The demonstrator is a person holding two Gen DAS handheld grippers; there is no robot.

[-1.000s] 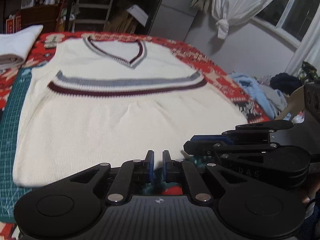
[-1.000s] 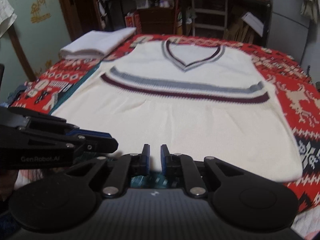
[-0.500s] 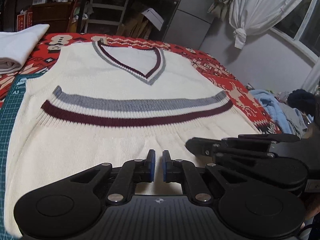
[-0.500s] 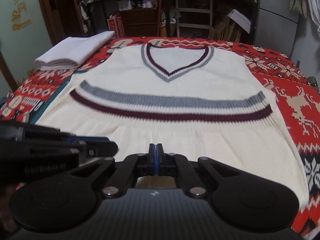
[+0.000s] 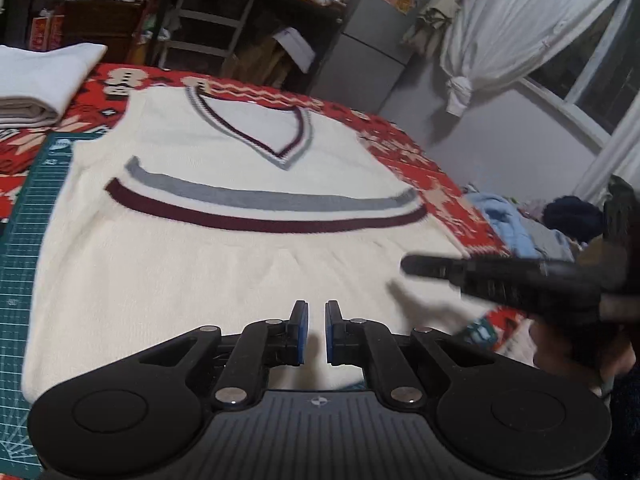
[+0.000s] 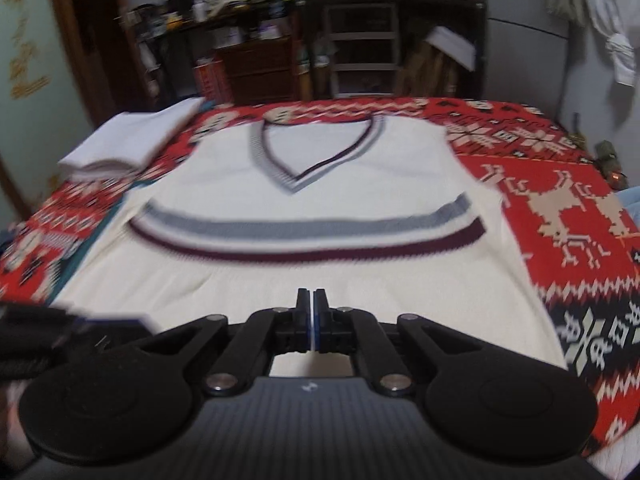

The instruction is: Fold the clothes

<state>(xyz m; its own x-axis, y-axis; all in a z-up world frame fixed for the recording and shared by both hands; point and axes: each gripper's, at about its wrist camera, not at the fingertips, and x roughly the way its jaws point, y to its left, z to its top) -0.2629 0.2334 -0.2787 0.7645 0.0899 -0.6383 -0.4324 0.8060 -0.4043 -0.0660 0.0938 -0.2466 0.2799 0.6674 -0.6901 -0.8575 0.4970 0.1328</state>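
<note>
A cream V-neck vest (image 5: 240,272) with a grey and a maroon stripe lies flat, neck away from me. My left gripper (image 5: 313,328) hovers over its near hem, fingers a little apart with nothing between them. The right gripper (image 6: 311,312) is shut at the near hem, with a thin sliver of cream fabric between its pads. In the left wrist view the right gripper (image 5: 406,267) is a blur on the right, and the hem under it is raised into a fold (image 5: 424,304). The vest (image 6: 320,160) fills the middle of the right wrist view.
A red patterned cloth (image 6: 560,208) covers the table, with a green cutting mat (image 5: 24,240) under the vest's left side. A folded white garment (image 5: 36,80) lies at the far left. Loose clothes (image 5: 520,220) are piled beyond the table's right edge. Shelves and a fridge stand behind.
The right gripper's fingers have closed since a second ago. Both grippers came forward over the hem. Now the right gripper is moving, blurred, and the hem near it has lifted.
</note>
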